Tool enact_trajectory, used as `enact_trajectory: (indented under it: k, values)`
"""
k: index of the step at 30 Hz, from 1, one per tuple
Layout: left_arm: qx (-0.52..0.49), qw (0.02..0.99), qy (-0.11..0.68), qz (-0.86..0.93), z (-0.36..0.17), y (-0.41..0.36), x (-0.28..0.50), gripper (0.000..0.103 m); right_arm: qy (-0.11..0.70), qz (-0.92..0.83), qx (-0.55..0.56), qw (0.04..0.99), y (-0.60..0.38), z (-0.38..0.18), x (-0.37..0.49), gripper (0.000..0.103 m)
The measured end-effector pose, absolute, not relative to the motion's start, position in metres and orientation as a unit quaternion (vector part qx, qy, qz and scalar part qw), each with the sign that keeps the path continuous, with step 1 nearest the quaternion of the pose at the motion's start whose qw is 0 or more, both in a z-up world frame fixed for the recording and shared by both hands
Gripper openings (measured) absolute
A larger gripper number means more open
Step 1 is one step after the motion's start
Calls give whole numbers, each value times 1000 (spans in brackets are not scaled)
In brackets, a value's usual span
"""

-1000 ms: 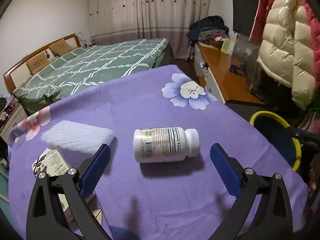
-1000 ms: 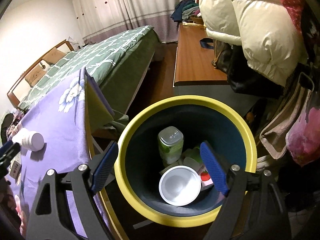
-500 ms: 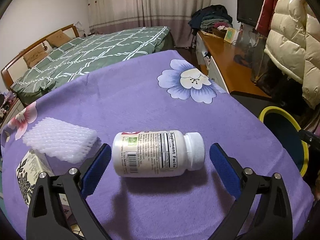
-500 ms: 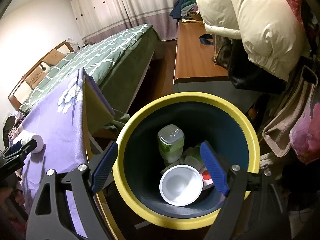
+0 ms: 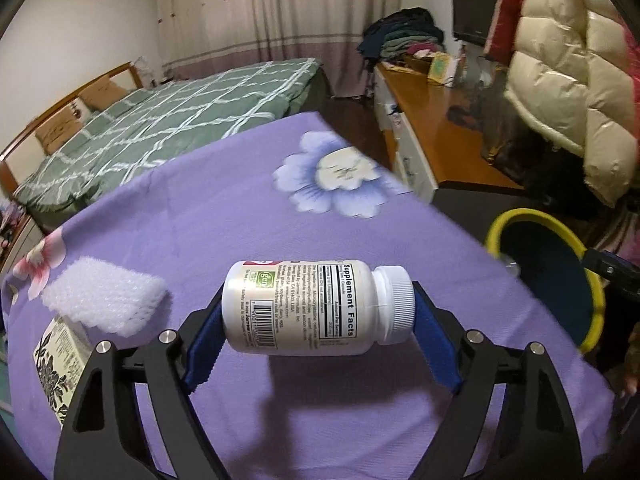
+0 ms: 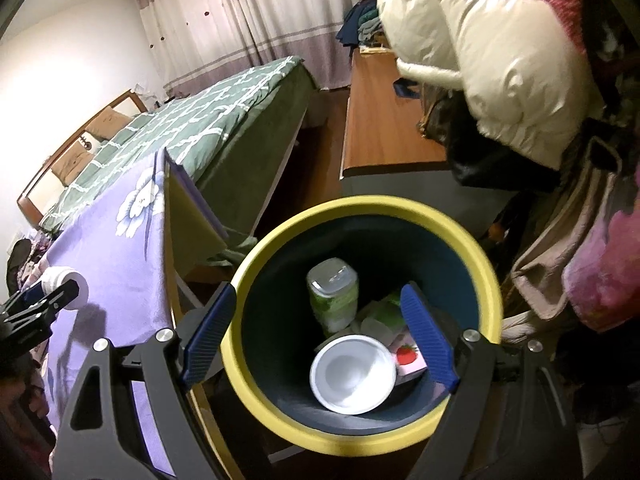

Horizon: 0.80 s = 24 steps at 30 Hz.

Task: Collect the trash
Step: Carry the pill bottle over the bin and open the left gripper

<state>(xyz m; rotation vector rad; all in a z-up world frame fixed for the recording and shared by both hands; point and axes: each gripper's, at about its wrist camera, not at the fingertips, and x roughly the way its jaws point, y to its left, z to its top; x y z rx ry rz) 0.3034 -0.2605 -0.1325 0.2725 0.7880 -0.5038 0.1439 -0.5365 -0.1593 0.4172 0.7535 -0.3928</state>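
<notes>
— What's in my left claw?

— A white supplement bottle point(image 5: 316, 308), lying on its side, ribbed cap at 3 o'clock, printed label and barcode facing up. My left gripper point(image 5: 318, 334) has just been closing; its blue pads sit at the bottle's base and cap, though I can't say they're pressing yet.

— And around it?

— A purple flowered cloth point(image 5: 224, 208) covers the table. At 9 o'clock of the bottle lies a white foam net point(image 5: 106, 300), partly over a patterned box point(image 5: 56, 356). Behind, at 11 o'clock, a bed with a green checked quilt point(image 5: 176, 120); cream padded coats point(image 5: 568, 80) hang at 2 o'clock.

— The bin?

— My right gripper point(image 6: 318, 334) hangs spread wide and empty above the yellow-rimmed bin point(image 6: 492, 276). Inside: a green canister point(image 6: 332, 294), a white bowl point(image 6: 352, 374), a strawberry-printed pack point(image 6: 408, 356).
</notes>
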Motion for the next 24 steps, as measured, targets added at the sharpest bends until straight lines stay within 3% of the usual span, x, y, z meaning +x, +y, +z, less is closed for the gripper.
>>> enact_trajectory:
  k: [10,24]
  values:
    - [156,860,367,-317,-117,-334,263,83,336,-241,176,893,-563,-135,111,83]
    - [212,806,385,-397,-138,-443,218,83,290,-289,199,890,-605,-119,69,84]
